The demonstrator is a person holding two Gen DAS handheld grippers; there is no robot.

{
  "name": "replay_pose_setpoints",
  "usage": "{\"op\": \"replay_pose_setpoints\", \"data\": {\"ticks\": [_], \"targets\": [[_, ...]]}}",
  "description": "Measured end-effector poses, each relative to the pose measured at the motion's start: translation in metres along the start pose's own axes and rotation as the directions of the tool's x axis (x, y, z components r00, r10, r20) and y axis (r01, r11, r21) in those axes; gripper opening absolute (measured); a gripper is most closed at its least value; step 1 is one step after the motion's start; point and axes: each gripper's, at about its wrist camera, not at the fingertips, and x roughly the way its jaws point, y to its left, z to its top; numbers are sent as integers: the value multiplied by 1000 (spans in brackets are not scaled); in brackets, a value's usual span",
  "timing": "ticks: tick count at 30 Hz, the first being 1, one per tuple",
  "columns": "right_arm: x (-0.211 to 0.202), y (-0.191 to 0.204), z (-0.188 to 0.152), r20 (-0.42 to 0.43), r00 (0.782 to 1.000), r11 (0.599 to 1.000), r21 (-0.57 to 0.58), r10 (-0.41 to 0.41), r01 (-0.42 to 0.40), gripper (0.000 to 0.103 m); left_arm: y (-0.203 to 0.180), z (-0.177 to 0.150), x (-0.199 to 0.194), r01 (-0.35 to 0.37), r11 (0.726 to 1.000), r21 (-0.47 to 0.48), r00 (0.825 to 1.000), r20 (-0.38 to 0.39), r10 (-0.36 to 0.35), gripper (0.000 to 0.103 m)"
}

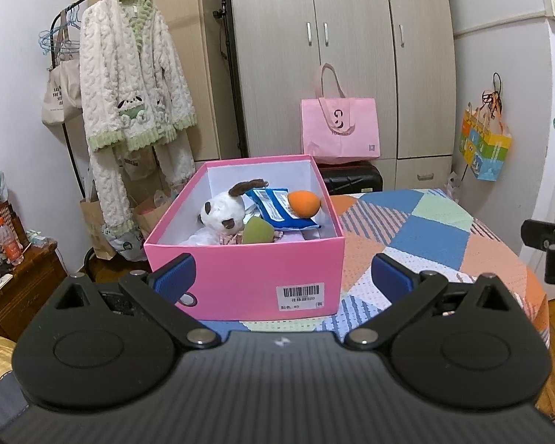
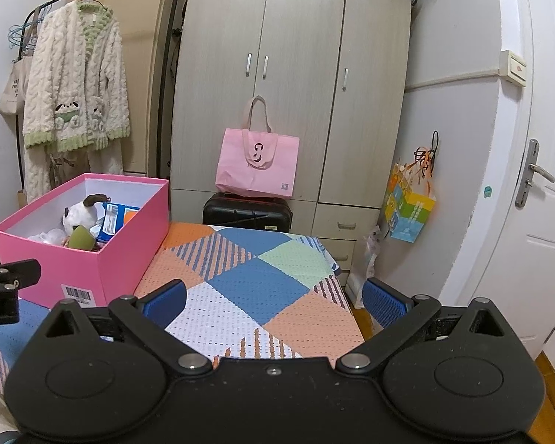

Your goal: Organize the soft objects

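Observation:
A pink box [image 1: 240, 273] stands on the patchwork-covered table [image 1: 425, 236]. Inside lie a white plush dog [image 1: 222, 211], an orange soft ball [image 1: 304, 203], a green soft ball [image 1: 257, 231] and a blue-white packet [image 1: 277, 209]. My left gripper [image 1: 283, 273] is open and empty, just in front of the box's near wall. The box also shows in the right wrist view [image 2: 129, 229] at the left. My right gripper [image 2: 273, 299] is open and empty above the patchwork cloth [image 2: 259, 277], to the right of the box.
A wardrobe [image 2: 296, 74] stands behind the table, with a pink tote bag [image 2: 259, 162] on a black case [image 2: 248, 214]. A fleece robe [image 1: 129, 85] hangs on a rack at the left. A door [image 2: 536, 185] is at the right. A wooden side table [image 1: 18, 285] stands at the left.

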Motion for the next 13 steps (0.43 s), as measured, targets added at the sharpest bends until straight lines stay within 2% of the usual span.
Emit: {"op": "replay_pose_setpoints", "data": {"ticks": [6, 13], "targets": [[0, 0, 0, -1, 1000, 1000, 2, 0, 0, 103, 1, 0, -2, 30, 999, -16, 1000, 2, -30, 103], [-1, -1, -2, 0, 1000, 1000, 4, 0, 0, 103, -1, 0, -3, 23, 1000, -9, 1000, 9, -23, 103]]}}
